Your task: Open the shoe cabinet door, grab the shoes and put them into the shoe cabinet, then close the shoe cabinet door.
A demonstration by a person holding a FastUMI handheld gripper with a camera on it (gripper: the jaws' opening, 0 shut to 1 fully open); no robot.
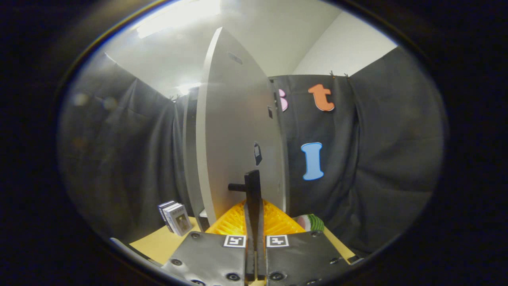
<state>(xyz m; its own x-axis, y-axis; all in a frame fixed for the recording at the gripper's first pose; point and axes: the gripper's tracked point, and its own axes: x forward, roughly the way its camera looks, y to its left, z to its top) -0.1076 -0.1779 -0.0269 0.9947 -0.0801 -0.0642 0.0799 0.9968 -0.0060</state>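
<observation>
One cabinet door (234,131) is standing ajar; the level claw (254,198) is pinching its single dark handle (251,183), three books (175,216) standing far left on the counter (162,242).

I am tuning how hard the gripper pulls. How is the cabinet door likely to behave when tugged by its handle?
The cabinet door looks like a flat, rigid panel, so it should swing rather than flex. The gripper has its fingers closed on the dark handle, a slim bar that may slip under a sideways pull. The door already stands ajar, so it probably moves easily.
</observation>
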